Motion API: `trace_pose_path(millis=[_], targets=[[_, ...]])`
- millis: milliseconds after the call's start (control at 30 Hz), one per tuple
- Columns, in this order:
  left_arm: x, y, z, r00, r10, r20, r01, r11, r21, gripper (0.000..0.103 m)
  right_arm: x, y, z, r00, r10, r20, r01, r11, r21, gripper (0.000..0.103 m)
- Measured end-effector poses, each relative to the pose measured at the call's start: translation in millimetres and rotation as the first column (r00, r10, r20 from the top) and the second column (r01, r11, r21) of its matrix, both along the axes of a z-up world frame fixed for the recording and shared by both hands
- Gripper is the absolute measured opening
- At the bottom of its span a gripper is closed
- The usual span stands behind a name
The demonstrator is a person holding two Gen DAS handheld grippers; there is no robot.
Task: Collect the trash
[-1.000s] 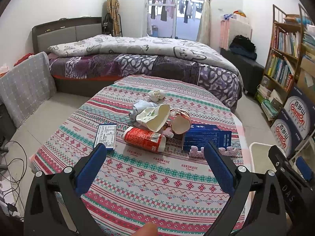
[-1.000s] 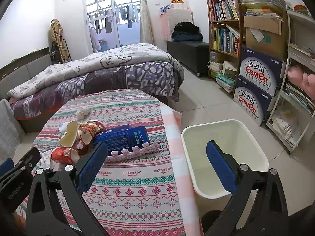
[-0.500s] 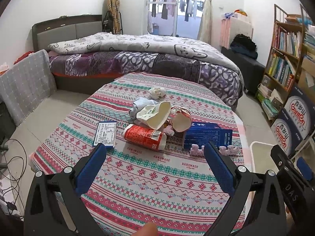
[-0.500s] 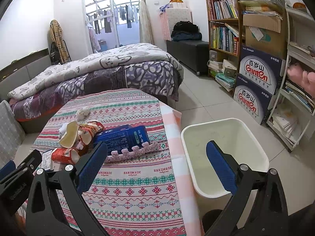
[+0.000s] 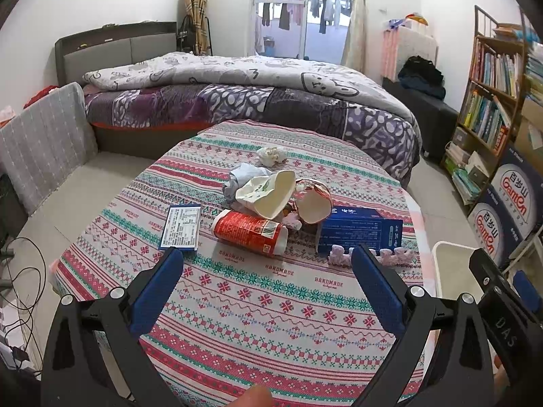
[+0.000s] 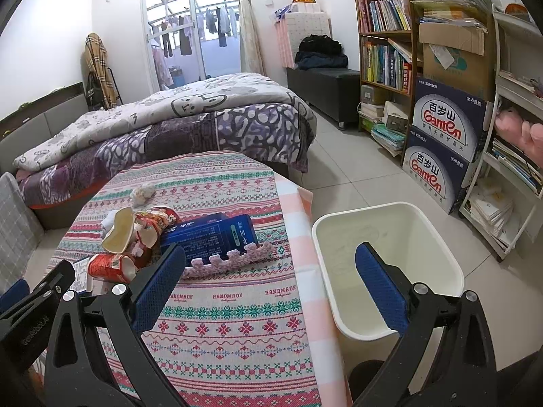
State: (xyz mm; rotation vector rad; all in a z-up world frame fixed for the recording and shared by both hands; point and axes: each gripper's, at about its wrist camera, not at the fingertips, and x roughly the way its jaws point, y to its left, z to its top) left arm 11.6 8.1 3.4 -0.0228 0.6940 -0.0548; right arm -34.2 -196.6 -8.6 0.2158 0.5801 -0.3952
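Observation:
Trash lies in the middle of the round table (image 5: 237,291): a red paper cup (image 5: 249,231) on its side, a crumpled white cup (image 5: 268,193), a torn red cup (image 5: 314,201), a blue box (image 5: 359,230), a small blue-and-white box (image 5: 180,226), a crumpled tissue (image 5: 270,154) and a pink knitted strip (image 5: 370,257). My left gripper (image 5: 266,281) is open and empty, above the table's near side, short of the red cup. My right gripper (image 6: 269,273) is open and empty, over the table's right edge beside the white bin (image 6: 387,268). The blue box (image 6: 212,235) also shows there.
A bed (image 5: 237,91) stands behind the table. Bookshelves (image 6: 387,34) and stacked water cartons (image 6: 444,142) line the right wall. A grey padded panel (image 5: 44,142) leans at the left, with cables (image 5: 23,271) on the floor.
Both grippers have stayed open. The left view has drawn slightly back and up from the table. The right view has hardly shifted.

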Motion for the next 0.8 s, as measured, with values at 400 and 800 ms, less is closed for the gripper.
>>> trace_pose_path(millis=[400,800], targets=[[0.2,0.4,0.3,1.0,-0.001,0.001,0.001,1.0,0.0,0.096,0.1,-0.2,-0.3,1.0,0.001,-0.001,-0.001,1.0,0.001,0.096],[-0.6,0.5,-3.9,1.0,0.0,-0.002,0.0,1.0,0.0,0.096,0.5,-0.2,-1.1,1.0,0.001,-0.007,-0.001,1.0,0.002,0.096]])
